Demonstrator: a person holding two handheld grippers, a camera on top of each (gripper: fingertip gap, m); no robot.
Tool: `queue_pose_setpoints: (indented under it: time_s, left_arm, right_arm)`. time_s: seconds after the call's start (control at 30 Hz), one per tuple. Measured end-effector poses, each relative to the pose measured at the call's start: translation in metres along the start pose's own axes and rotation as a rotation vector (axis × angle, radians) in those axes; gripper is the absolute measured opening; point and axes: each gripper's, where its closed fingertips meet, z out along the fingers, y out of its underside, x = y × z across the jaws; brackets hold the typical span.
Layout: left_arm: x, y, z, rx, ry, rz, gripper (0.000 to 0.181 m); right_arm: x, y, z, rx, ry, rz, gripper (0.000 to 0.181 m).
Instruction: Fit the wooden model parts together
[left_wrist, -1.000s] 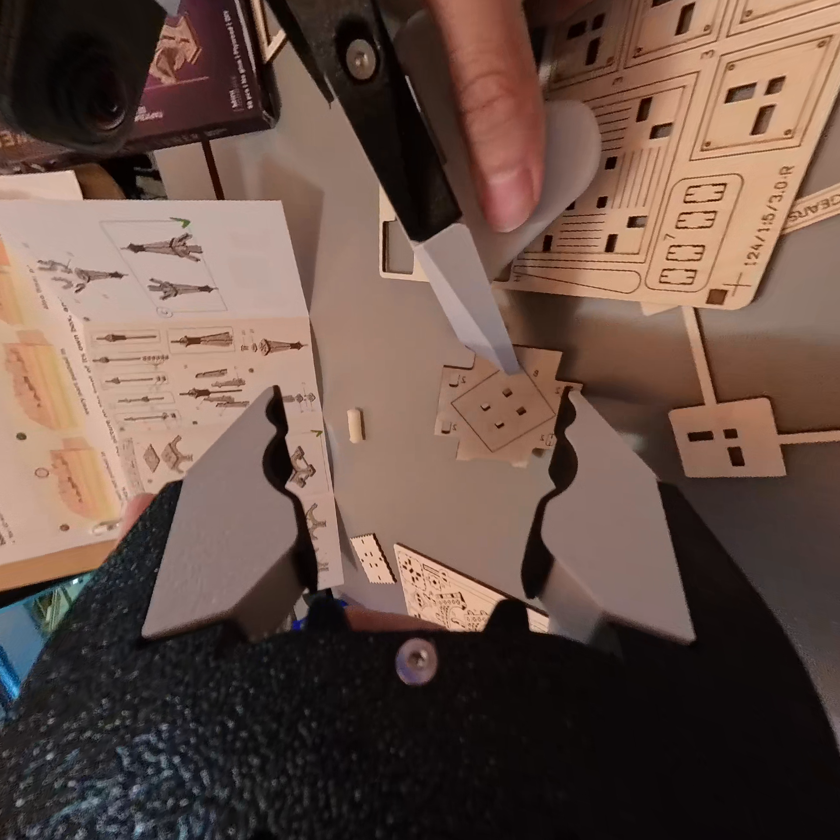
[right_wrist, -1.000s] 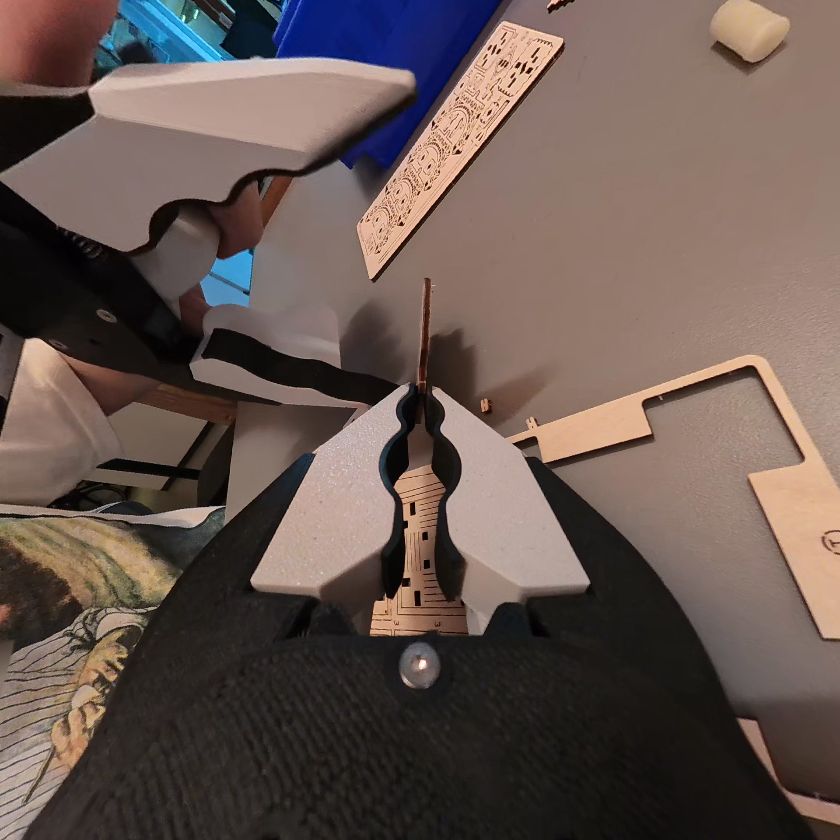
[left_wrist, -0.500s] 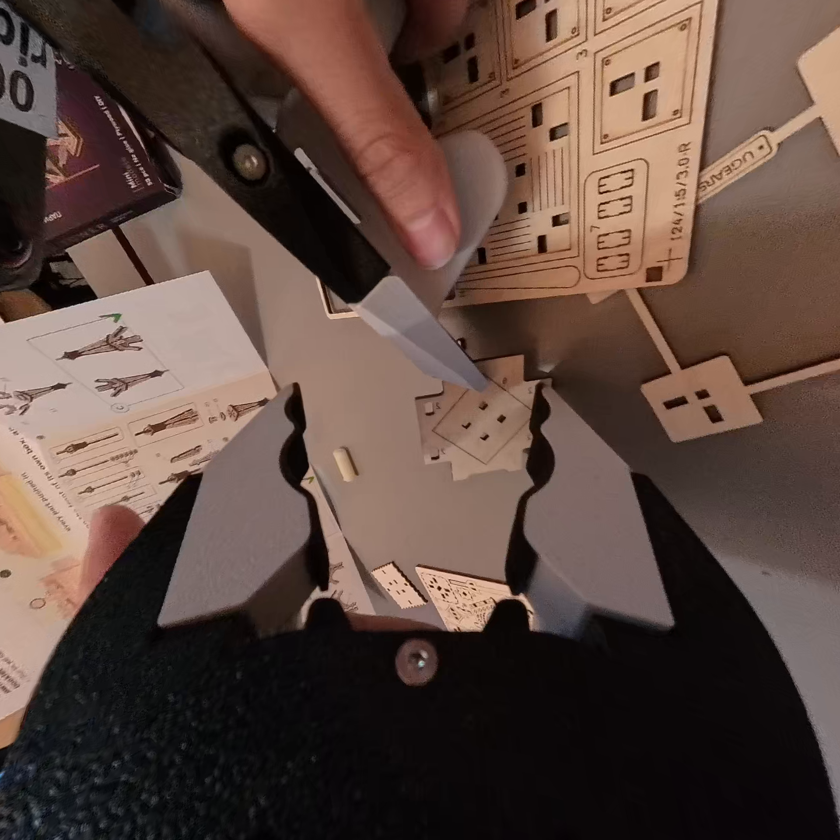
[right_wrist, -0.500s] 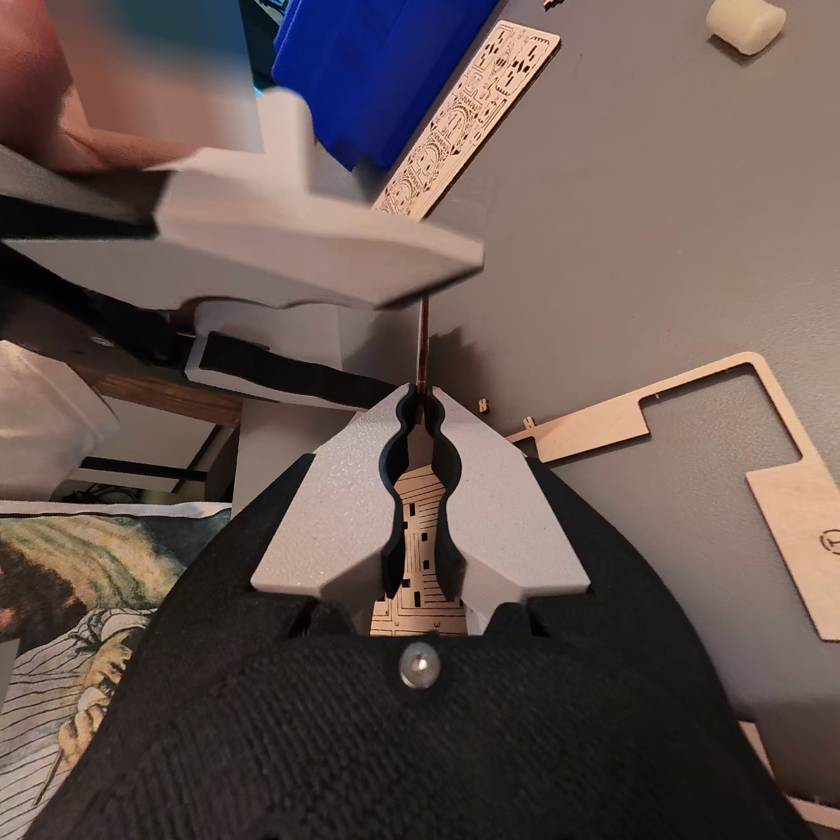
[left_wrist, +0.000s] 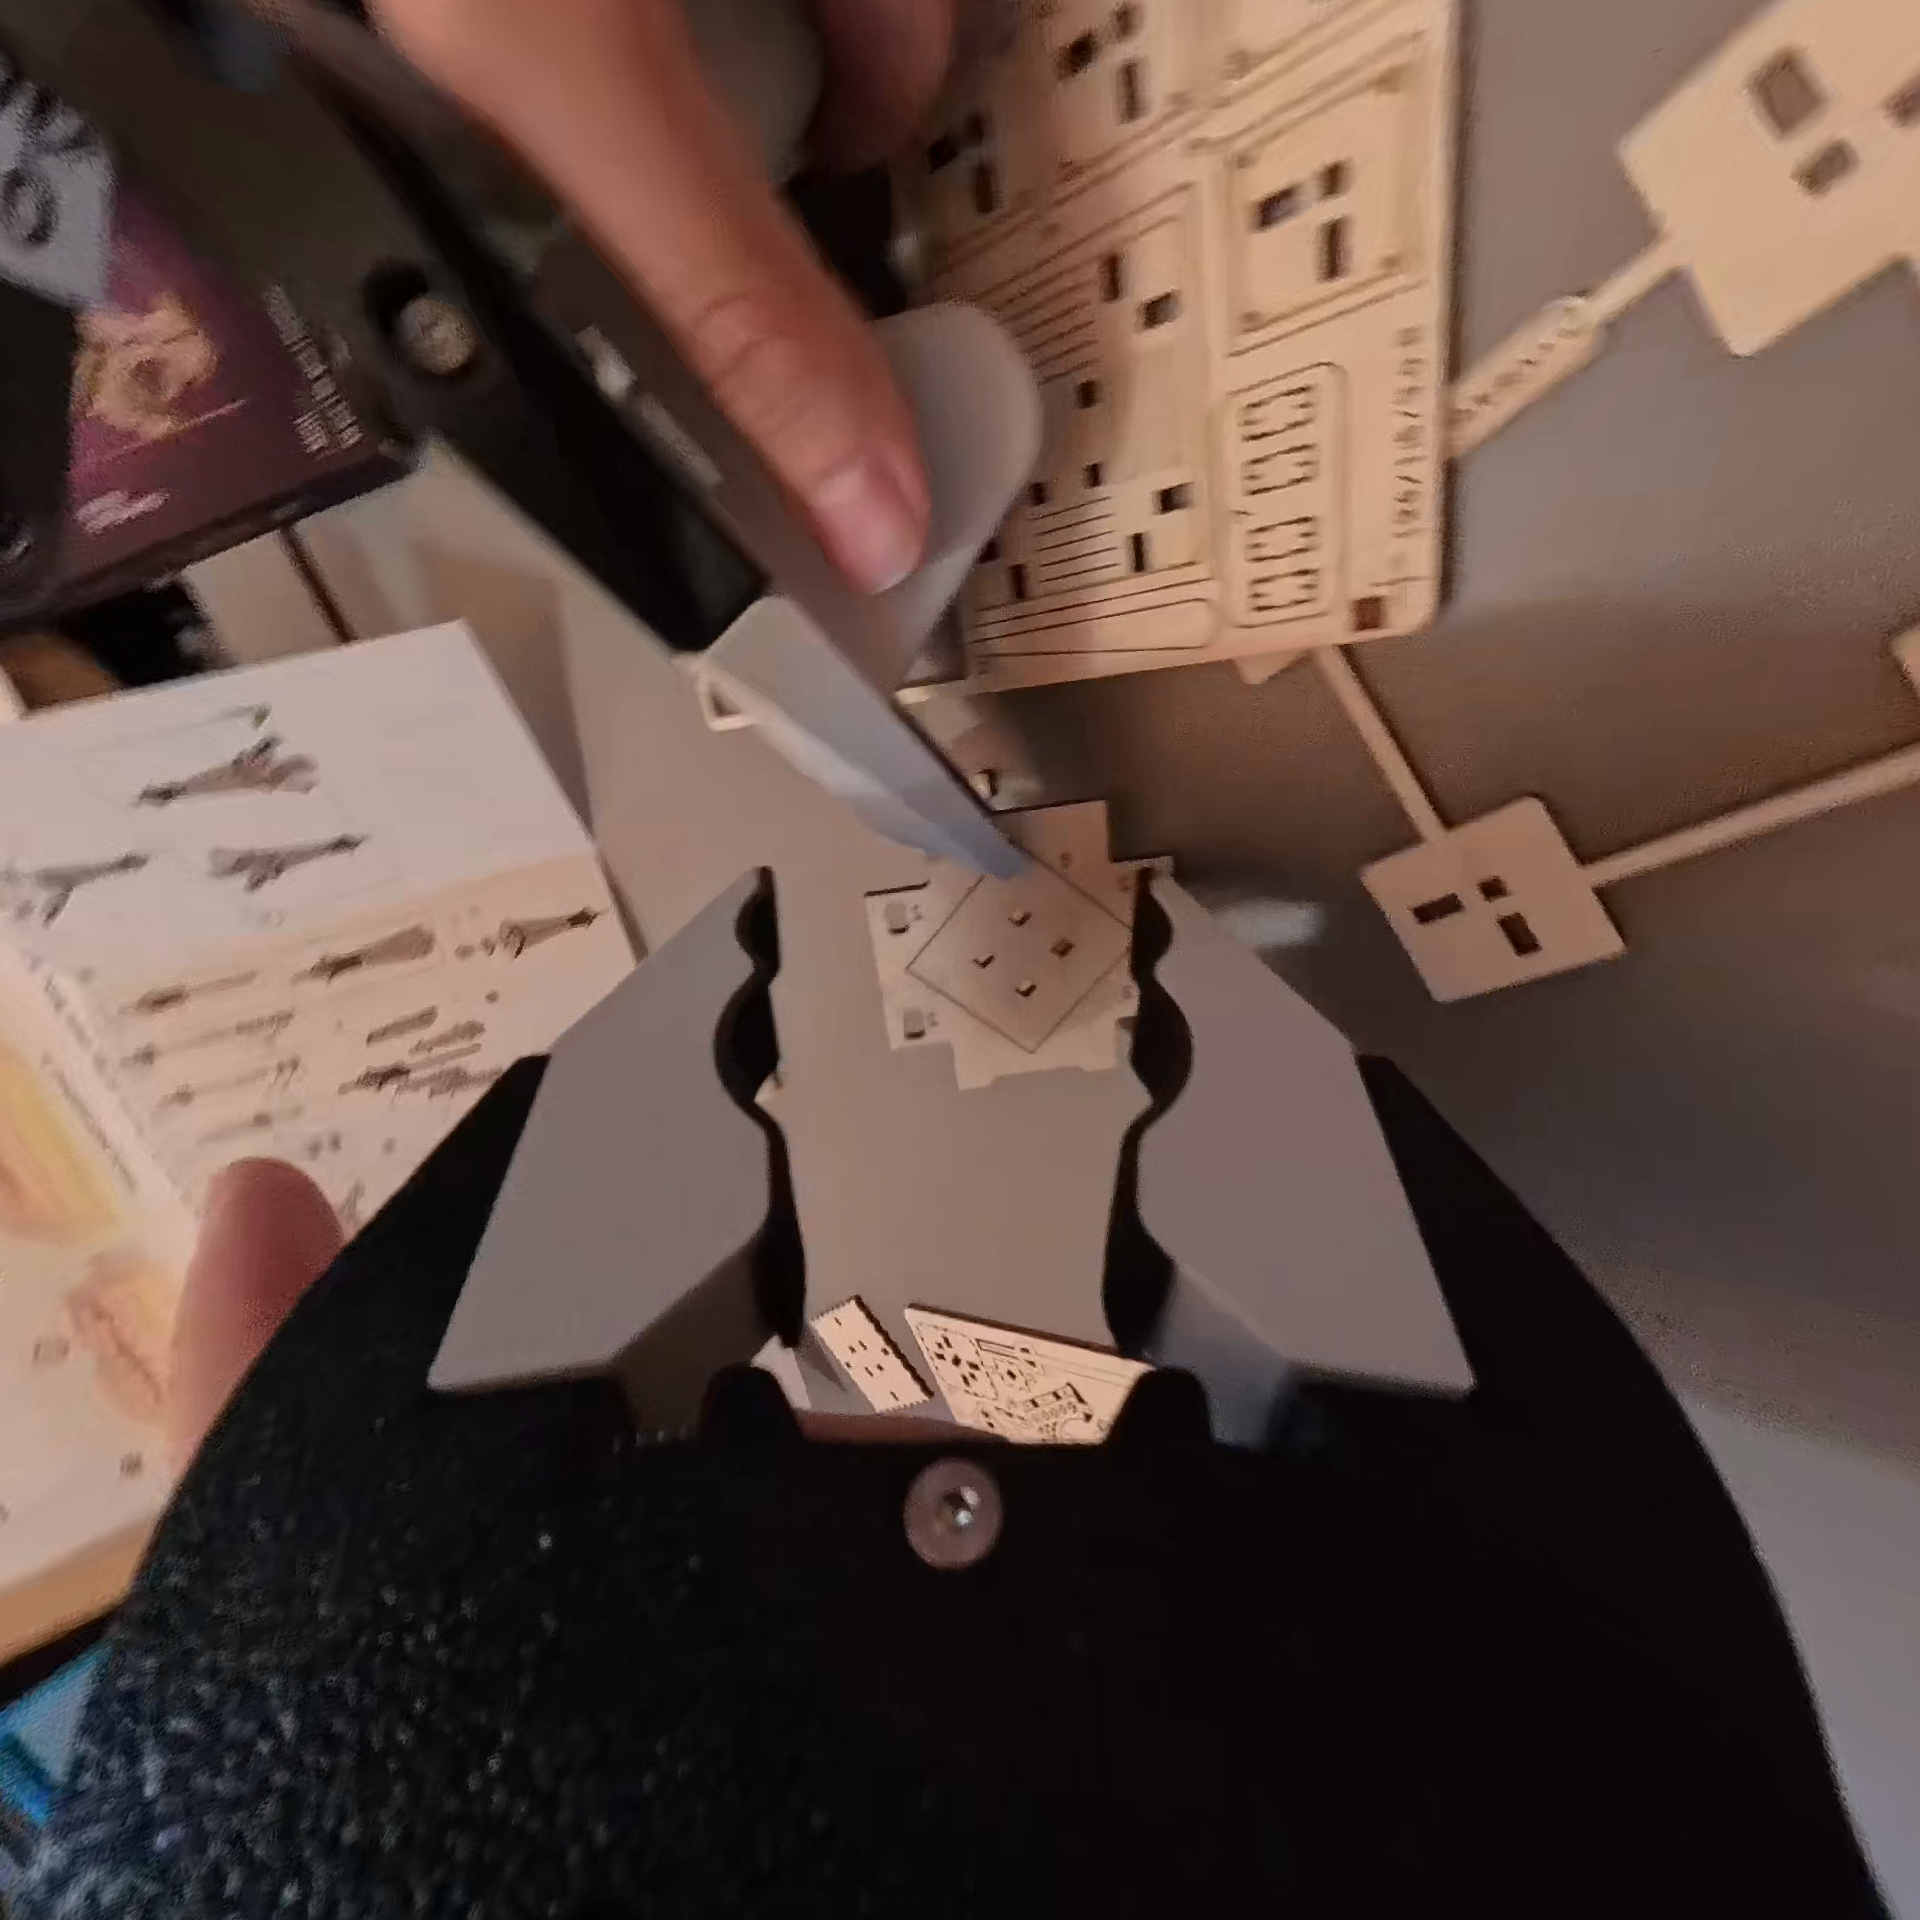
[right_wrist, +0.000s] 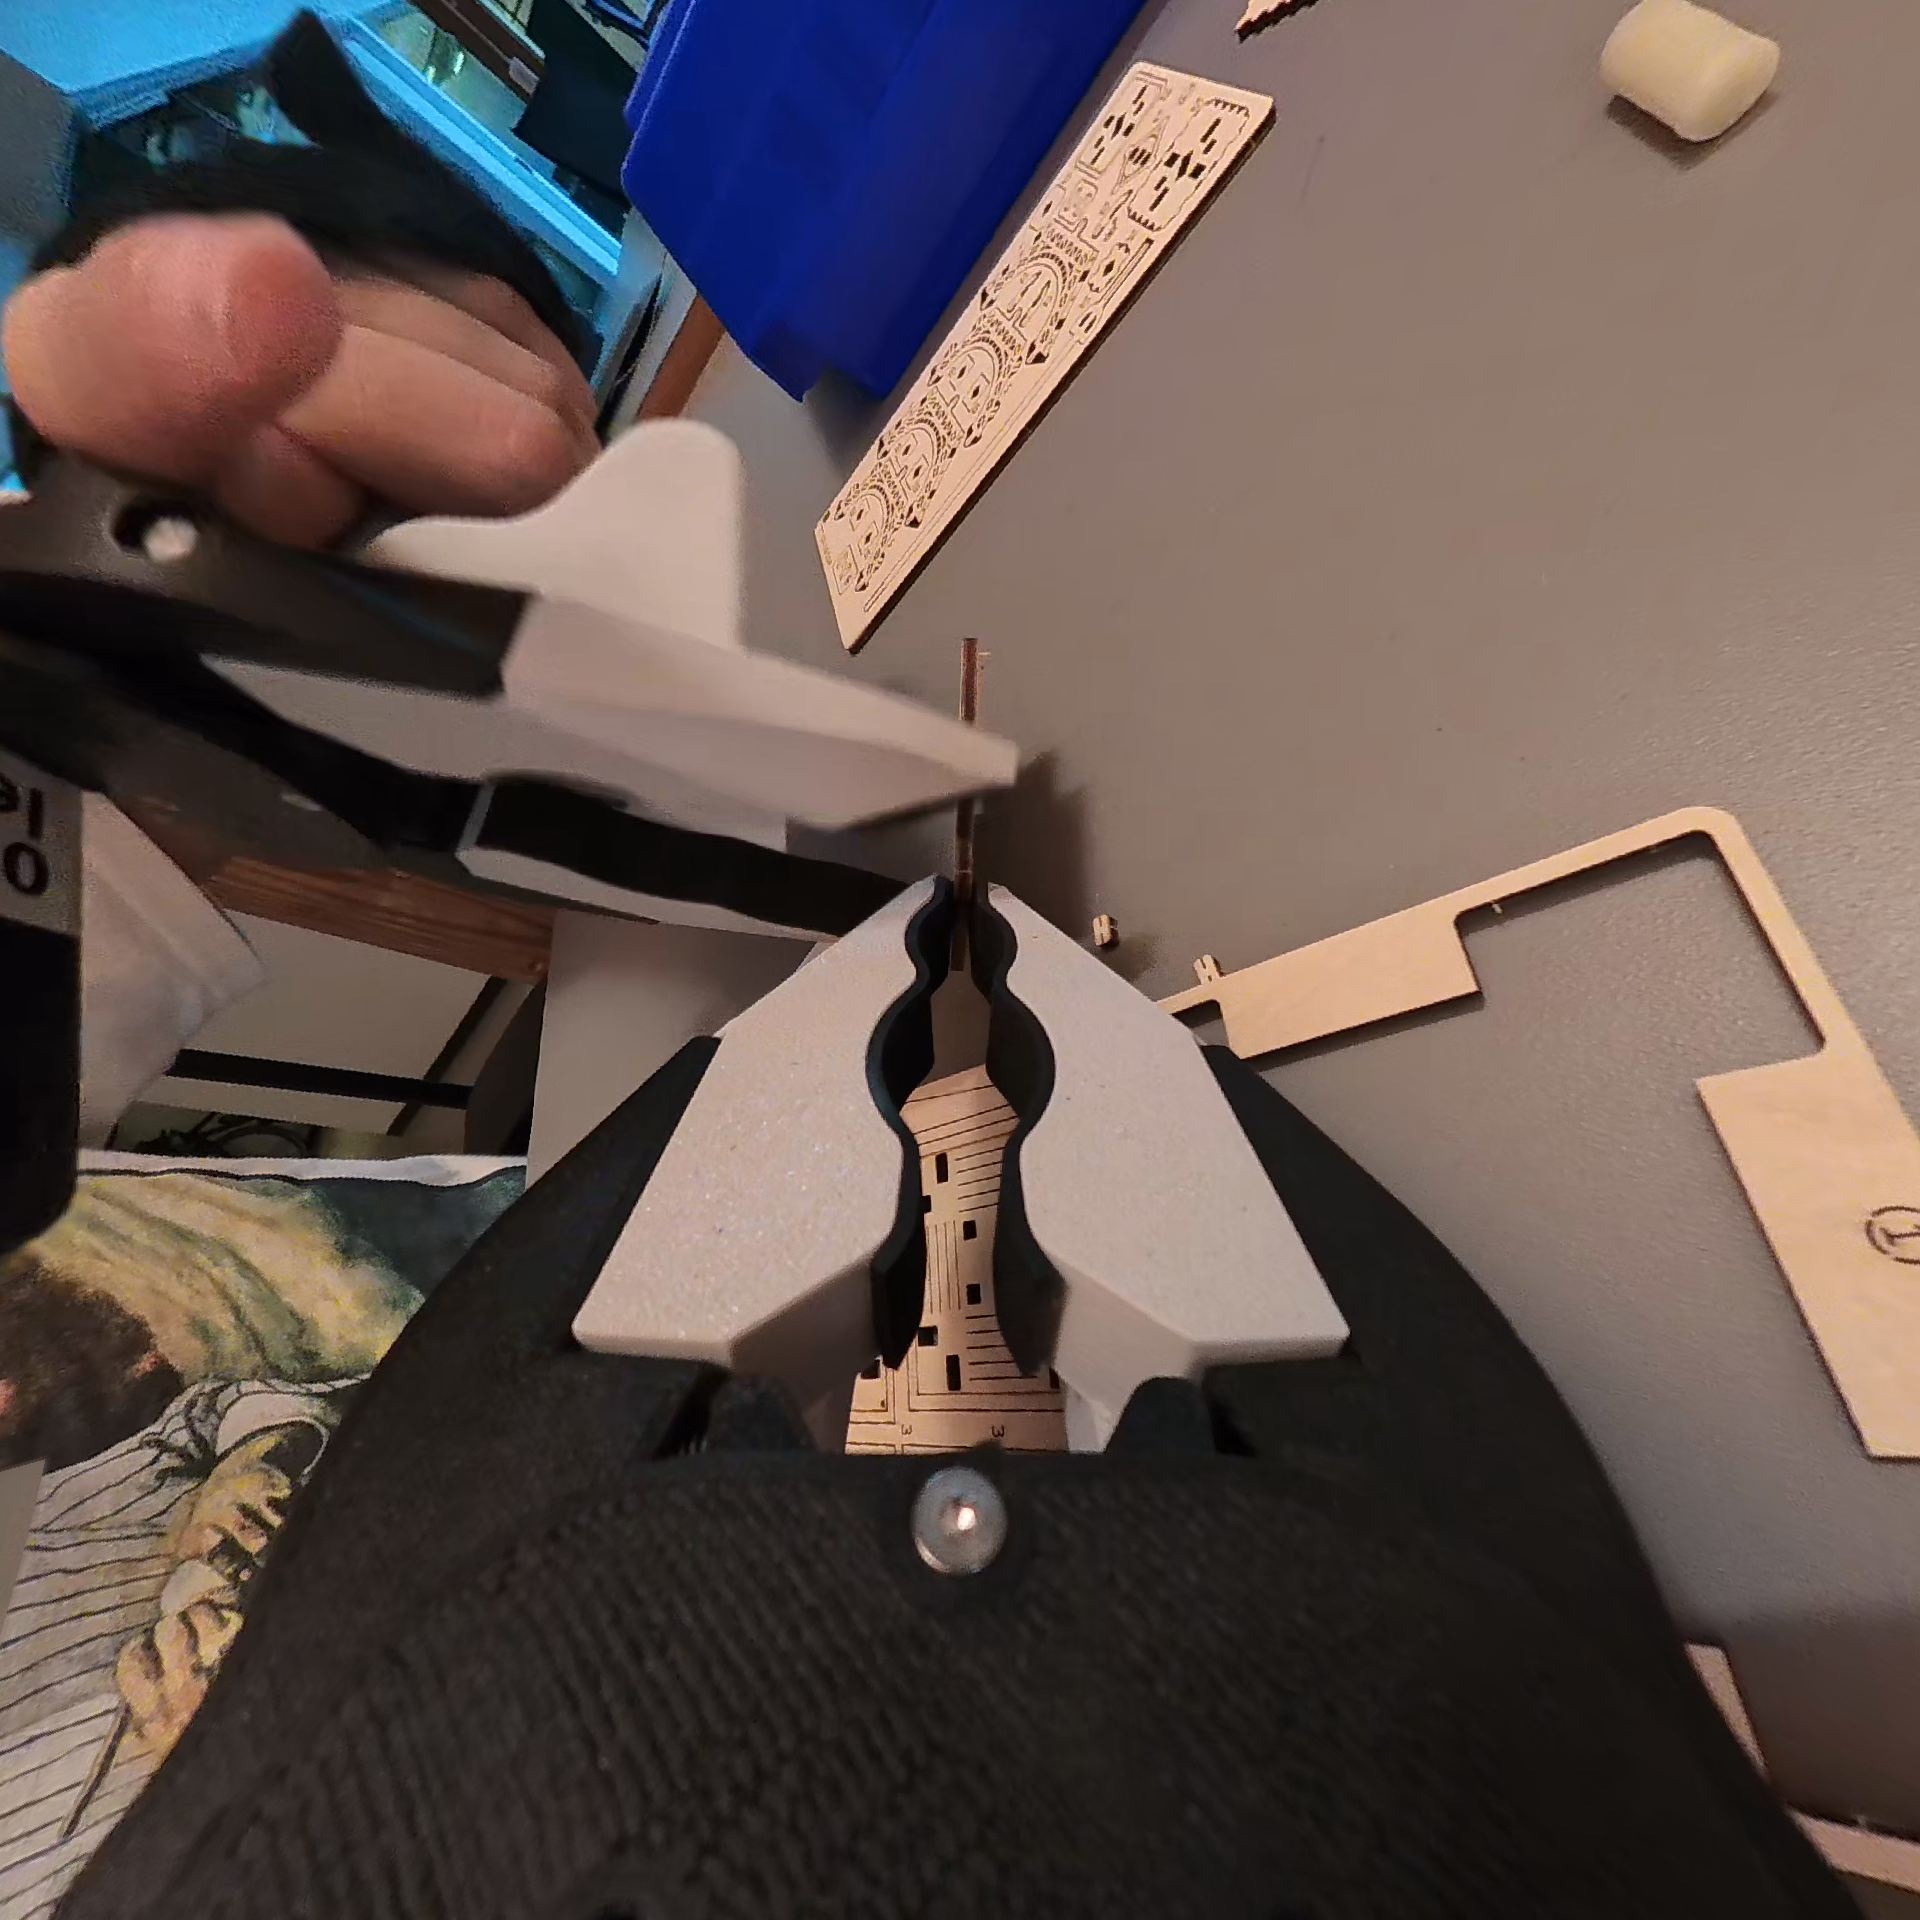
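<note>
Left claw: spread wide, nothing between its two grey fingers. It sits low at the centre of the left wrist view, above the grey bench. A flat pale wooden square plate with four small slots and notched edges lies on the bench in the gap between the finger tips; whether the right-hand finger touches the plate's edge cannot be told, as the frame is blurred.

Right claw: pressed together on a thin wooden model piece seen edge-on. The piece stands upright out of the tips at the centre of the right wrist view. In the left wrist view this claw enters from the upper left, gripped by a person's hand, and its pointed tip comes down onto the upper part of the square plate. The held piece itself is not made out in that view.

In the right wrist view one grey finger of the left claw crosses from the left, just in front of the upright piece, with the holding hand at upper left.

Other items noted:
- Laser-cut pale wooden parts sheet, upper right of the left wrist view.
- Printed instruction booklet, left edge of the same view.
- Narrow engraved wooden strip, upper centre of the right wrist view.
- Small white cylinder, upper right corner.
- Empty wooden sheet frame, right side.
</note>
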Motion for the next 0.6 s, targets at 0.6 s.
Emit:
queue_pose_setpoints:
  time_s: [0.6]
  left_arm:
    - [-0.018, 0.002, -0.015, 0.023, -0.228, -0.080, 0.101]
  right_arm:
    - [-0.001, 0.001, 0.001, -0.009, -0.005, -0.006, 0.001]
